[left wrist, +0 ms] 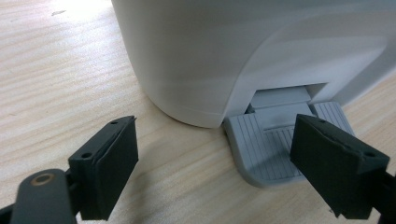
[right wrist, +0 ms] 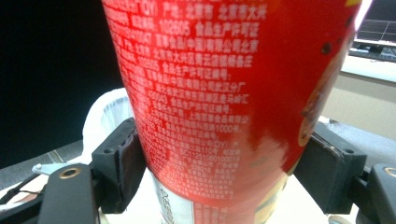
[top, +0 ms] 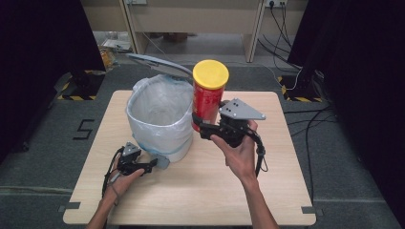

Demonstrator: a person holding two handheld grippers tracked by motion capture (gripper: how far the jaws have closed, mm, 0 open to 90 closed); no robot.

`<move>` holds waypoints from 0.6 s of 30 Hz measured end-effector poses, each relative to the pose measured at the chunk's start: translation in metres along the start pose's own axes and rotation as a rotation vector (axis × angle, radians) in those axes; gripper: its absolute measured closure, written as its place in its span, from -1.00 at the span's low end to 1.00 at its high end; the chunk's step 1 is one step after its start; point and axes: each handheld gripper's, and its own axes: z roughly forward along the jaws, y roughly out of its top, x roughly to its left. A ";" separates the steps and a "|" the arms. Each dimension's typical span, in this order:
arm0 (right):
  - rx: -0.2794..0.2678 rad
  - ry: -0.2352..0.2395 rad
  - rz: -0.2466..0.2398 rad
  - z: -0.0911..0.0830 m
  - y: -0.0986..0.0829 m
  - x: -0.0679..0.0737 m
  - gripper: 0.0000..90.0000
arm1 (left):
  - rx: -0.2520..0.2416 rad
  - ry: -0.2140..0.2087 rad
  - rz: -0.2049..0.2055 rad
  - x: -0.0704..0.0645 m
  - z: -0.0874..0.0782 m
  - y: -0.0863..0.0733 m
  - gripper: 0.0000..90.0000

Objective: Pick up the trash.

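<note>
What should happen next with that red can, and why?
Probably carry the can left over the bin and let go. The right gripper already clamps it, the lid stands open, and the left gripper rests at the pedal.

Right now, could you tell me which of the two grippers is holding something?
The right gripper: its jaws are clamped on the red can beside the bin. The left gripper is open, jaws spread by the bin's grey pedal.
</note>
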 end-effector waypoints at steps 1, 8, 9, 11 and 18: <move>-0.001 0.001 0.001 0.001 0.002 0.000 -0.46 | 0.000 0.000 0.000 0.000 0.000 0.000 -0.68; -0.007 0.014 -0.006 0.005 0.014 0.002 -0.46 | 0.001 -0.003 -0.003 0.000 0.000 0.000 -0.68; -0.010 0.016 -0.005 0.006 0.015 0.002 -0.46 | 0.001 -0.003 -0.003 0.000 0.000 0.000 -0.68; -0.009 0.020 -0.001 0.007 0.018 0.002 -0.46 | 0.001 -0.004 -0.005 0.001 0.000 0.000 -0.68; -0.020 0.034 -0.007 0.014 0.025 0.007 -0.46 | 0.000 0.001 0.001 0.000 0.000 0.000 -0.68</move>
